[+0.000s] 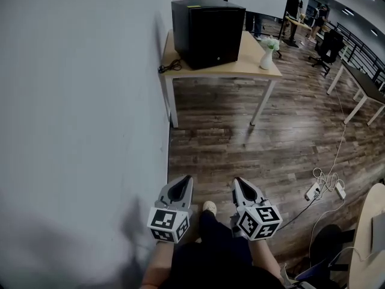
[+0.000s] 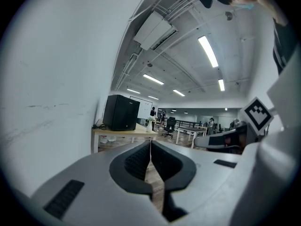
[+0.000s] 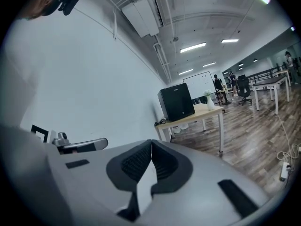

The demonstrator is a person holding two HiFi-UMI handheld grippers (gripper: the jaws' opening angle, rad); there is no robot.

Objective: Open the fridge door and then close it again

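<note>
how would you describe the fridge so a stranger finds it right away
Follow the white wall on the left to the light wooden table against it. The fridge is the black box on the table's wall end. It is far bigger than its neighbours, a small white vase and a coiled cable.

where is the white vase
Head view, upper middle: the white vase stands at the near right corner of the wooden table, right of the black fridge.

Black cube fridge (image 1: pixel 208 32), door closed, upright on wooden table (image 1: pixel 258 68)
</note>
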